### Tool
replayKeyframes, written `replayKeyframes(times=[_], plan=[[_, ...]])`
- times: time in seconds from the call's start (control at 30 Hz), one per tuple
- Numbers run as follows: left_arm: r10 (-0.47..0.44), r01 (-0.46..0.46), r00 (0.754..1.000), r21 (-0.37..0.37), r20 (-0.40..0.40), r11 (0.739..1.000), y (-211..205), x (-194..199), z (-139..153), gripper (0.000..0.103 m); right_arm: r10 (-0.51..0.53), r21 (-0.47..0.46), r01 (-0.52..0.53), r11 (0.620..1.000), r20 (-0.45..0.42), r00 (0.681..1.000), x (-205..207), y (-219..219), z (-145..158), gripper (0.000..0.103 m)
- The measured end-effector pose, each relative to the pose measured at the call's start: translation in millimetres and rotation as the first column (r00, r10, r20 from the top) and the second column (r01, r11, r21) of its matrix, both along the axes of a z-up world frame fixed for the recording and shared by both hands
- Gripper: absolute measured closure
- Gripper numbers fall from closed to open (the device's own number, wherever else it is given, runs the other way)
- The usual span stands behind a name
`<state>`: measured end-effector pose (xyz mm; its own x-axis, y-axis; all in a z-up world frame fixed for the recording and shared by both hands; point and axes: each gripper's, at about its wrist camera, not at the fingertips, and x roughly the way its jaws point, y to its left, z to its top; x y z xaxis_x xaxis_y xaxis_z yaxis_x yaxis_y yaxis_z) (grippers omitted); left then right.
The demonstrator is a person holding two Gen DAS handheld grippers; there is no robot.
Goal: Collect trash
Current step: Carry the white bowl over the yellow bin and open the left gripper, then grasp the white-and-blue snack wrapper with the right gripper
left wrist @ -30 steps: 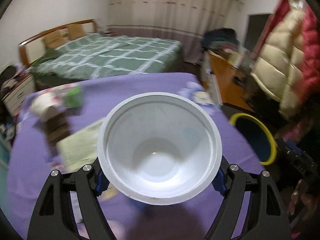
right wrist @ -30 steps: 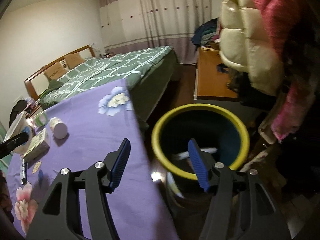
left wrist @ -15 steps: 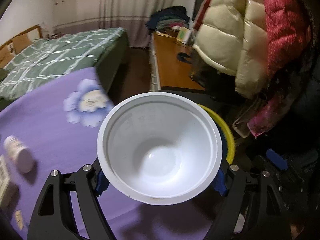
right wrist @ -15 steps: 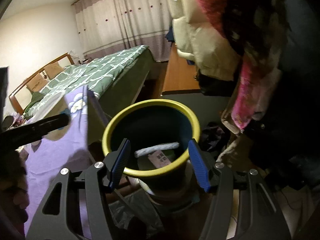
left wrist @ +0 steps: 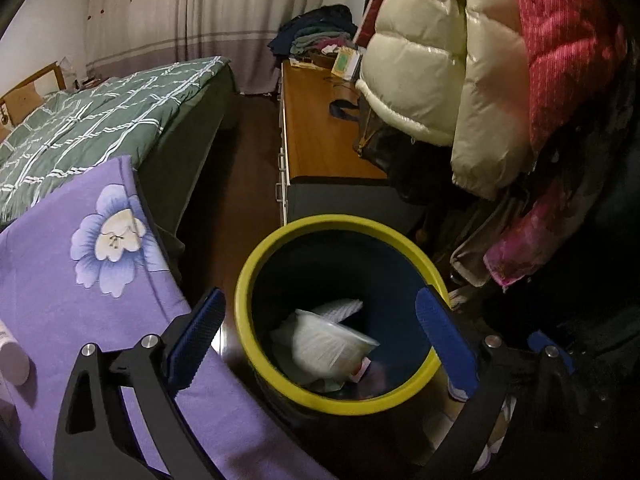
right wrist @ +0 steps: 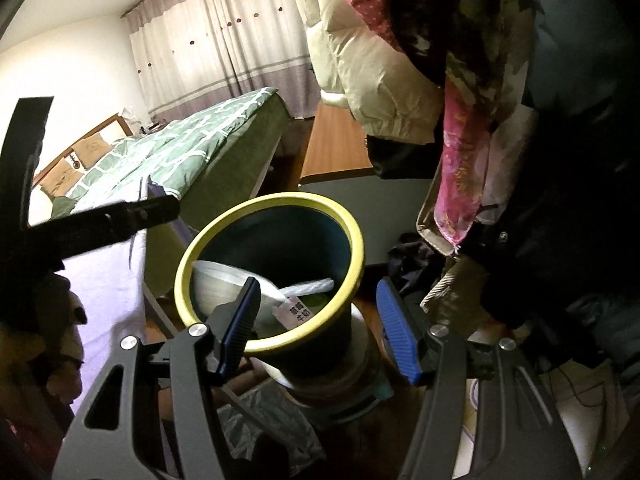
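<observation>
The white plastic bowl (left wrist: 330, 346) lies tilted and blurred inside the dark round bin with the yellow rim (left wrist: 280, 376), on top of other white litter. Above that bin the left gripper (left wrist: 320, 340) has just been opening its blue-padded jaws, which stand wide with nothing pressed between them. The right gripper (right wrist: 316, 320), beside the bin, is half open and empty.

green checked bed (left wrist: 100, 120), purple floral cloth (left wrist: 80, 280), wooden cabinet (left wrist: 320, 136), cream puffer jacket (left wrist: 440, 72) hanging, curtains (left wrist: 200, 12) drawn.
</observation>
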<state>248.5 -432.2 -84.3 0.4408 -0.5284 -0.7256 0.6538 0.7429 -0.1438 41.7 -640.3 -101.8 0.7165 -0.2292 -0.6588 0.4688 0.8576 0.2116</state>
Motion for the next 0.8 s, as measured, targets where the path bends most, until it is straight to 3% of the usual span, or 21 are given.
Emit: replayKeyframes(times=[0.2, 0.4, 0.6, 0.8], plan=[[0.055, -0.053, 0.998, -0.055, 0.036, 0.997, 58, -9, 27, 0.008, 0.026, -0.013, -0.026, 1.000, 0.000, 1.000, 6, 14, 4, 0.045], [0.174, -0.164, 0.979, -0.104, 0.101, 0.981, 142, -24, 52, 0.006, 0.077, -0.023, -0.077, 0.997, 0.011, 0.997, 17, 37, 12, 0.045], [0.323, -0.305, 0.935, -0.137, 0.143, 0.943, 232, -36, 65, 0.005, 0.162, -0.027, -0.162, 0.986, 0.006, 0.987, 34, 76, 13, 0.045], [0.475, -0.453, 0.866, -0.154, 0.158, 0.878, 324, -39, 64, 0.005, 0.276, -0.029, -0.276, 0.961, -0.007, 0.961, 59, 129, 14, 0.045]])
